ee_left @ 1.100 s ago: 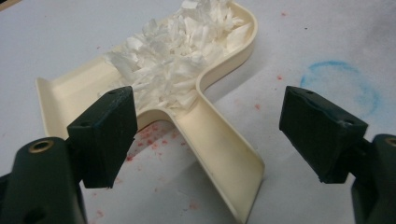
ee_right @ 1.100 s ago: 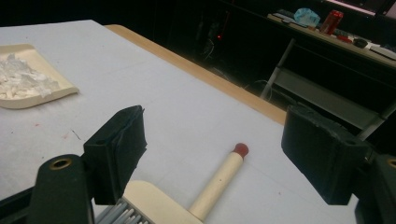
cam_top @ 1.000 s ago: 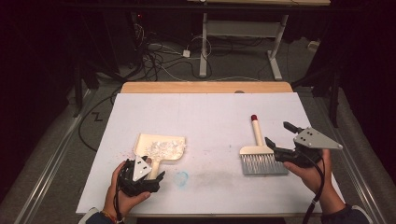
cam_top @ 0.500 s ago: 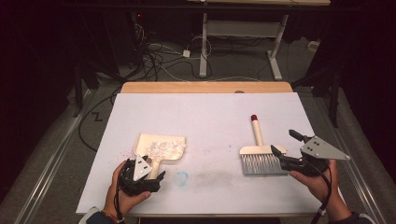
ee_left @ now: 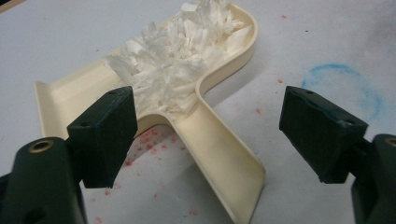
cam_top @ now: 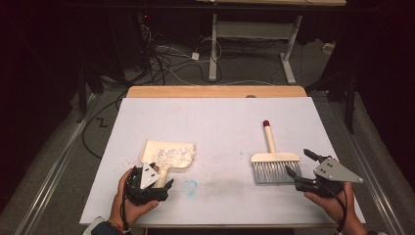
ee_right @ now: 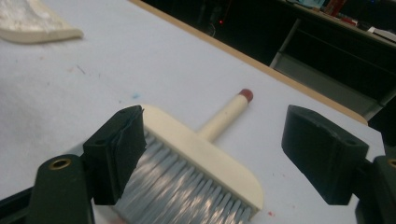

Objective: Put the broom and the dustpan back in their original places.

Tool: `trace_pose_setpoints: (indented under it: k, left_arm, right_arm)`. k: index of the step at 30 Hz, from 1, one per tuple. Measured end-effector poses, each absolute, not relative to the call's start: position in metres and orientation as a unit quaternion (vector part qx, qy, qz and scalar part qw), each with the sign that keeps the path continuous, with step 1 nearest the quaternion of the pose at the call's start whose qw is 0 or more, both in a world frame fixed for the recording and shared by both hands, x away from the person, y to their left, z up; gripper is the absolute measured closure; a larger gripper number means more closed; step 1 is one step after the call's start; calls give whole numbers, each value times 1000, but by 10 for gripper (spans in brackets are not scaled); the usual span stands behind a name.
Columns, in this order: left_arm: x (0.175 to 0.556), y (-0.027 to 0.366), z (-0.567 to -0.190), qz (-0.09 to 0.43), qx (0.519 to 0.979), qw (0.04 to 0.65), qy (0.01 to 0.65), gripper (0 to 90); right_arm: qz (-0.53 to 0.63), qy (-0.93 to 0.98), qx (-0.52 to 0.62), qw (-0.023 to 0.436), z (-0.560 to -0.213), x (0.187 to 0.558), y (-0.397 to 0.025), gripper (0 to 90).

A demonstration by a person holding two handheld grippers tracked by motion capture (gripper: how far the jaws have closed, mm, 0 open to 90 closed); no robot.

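A cream dustpan (cam_top: 169, 155) lies at the near left of the white table, holding a heap of white paper shreds (ee_left: 173, 56). My left gripper (cam_top: 157, 180) is open, and its jaws stand on either side of the dustpan's handle (ee_left: 224, 158) without touching it. At the near right lies a cream brush (cam_top: 274, 160) with grey bristles and a red-tipped handle pointing away. My right gripper (cam_top: 297, 162) is open just right of the brush head (ee_right: 201, 149). One jaw is near the bristles and the other is well clear.
A blue smudge (cam_top: 190, 186) and red specks mark the white sheet near the dustpan. The wooden table edge (cam_top: 215, 92) runs along the far side. Beyond it are floor cables (cam_top: 166, 58) and a desk frame (cam_top: 215, 44). The dustpan's corner (ee_right: 32, 23) shows in the right gripper view.
My right hand and gripper have drawn back to the right and toward the near edge, away from the brush, which stays put. The left gripper and dustpan have not moved.
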State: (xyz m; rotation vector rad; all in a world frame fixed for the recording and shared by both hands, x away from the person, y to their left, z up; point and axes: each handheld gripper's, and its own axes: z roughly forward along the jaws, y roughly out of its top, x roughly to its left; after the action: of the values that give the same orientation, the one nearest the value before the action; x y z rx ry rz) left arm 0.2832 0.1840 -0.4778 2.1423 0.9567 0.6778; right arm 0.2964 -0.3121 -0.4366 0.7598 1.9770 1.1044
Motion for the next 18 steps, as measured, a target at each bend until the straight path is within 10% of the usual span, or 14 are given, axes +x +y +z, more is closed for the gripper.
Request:
trace_pose_setpoints:
  k: [18]
  left_arm:
    - [279, 183, -478, 265, 829, 339, 356, 187]
  right_arm:
    - [434, 770, 305, 354, -447, 282, -316, 217]
